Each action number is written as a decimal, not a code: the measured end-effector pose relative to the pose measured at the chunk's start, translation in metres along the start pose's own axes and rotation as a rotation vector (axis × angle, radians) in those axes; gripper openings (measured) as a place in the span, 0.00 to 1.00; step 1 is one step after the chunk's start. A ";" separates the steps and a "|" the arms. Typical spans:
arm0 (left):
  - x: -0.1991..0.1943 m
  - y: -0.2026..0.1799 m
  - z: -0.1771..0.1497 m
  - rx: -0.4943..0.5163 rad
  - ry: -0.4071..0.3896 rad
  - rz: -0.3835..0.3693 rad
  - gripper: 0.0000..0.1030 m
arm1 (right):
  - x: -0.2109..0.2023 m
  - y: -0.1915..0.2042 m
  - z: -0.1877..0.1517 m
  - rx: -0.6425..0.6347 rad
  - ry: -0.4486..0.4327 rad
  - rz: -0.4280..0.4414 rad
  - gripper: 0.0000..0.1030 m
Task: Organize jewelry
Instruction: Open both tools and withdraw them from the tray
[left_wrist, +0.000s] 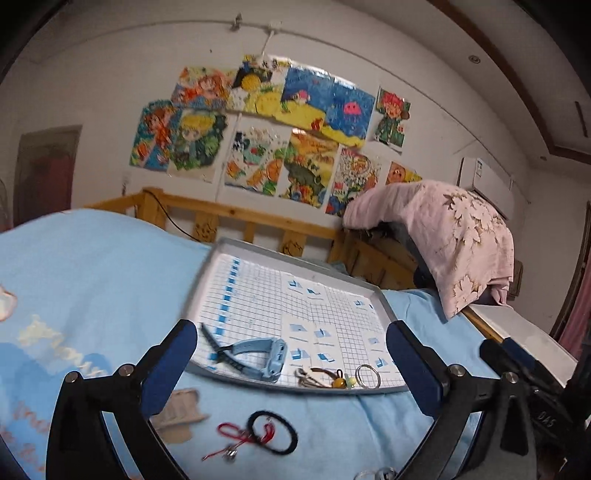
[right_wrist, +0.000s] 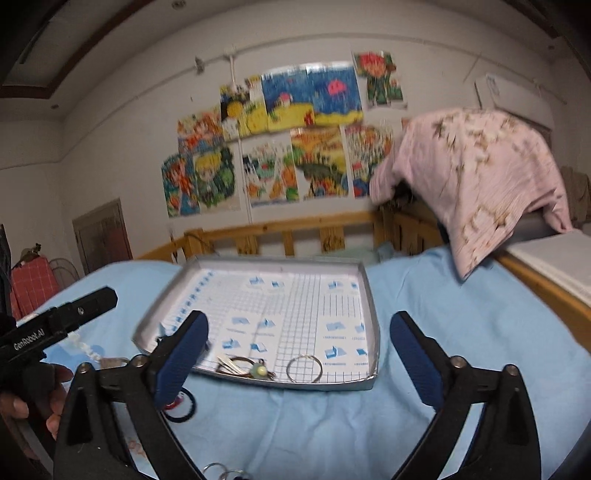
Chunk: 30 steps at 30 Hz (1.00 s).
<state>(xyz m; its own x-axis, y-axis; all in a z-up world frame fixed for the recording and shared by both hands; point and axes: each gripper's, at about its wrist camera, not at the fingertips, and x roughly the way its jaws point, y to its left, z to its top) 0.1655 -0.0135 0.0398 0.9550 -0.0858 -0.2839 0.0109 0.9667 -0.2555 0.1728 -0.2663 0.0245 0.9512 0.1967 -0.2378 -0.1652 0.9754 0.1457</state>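
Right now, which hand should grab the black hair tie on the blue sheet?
Probably the left. The left gripper is open with the black hair tie lying just below it; behind the right gripper's left finger it is half hidden.

**Tray on the bed, loose pieces before it**

A tray (left_wrist: 376, 295) lies on the bed (left_wrist: 92, 266). Along its near edge, from left to right, sit a watch (left_wrist: 258, 356), a beaded cord (left_wrist: 325, 378) and a ring (left_wrist: 367, 376). On the bedding before the tray lie a hair tie (left_wrist: 273, 432) and, overlapping its left side, a tasselled string (left_wrist: 236, 439). Behind the tray runs a wooden rail (left_wrist: 236, 218); to the right, a cloth (left_wrist: 454, 236) drapes over something, perhaps a chair.
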 end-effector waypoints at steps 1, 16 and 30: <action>-0.008 0.000 0.000 0.006 -0.010 0.004 1.00 | -0.007 0.002 0.000 -0.005 -0.016 0.003 0.97; -0.104 0.012 -0.031 0.099 -0.023 0.042 1.00 | -0.105 0.043 -0.017 -0.091 -0.098 0.011 0.98; -0.123 0.032 -0.064 0.104 0.092 0.091 1.00 | -0.132 0.050 -0.045 -0.126 -0.035 -0.002 0.98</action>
<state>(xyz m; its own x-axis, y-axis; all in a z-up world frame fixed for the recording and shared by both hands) 0.0298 0.0131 0.0077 0.9223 -0.0137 -0.3862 -0.0393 0.9909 -0.1290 0.0275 -0.2393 0.0197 0.9596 0.1937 -0.2042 -0.1930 0.9809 0.0232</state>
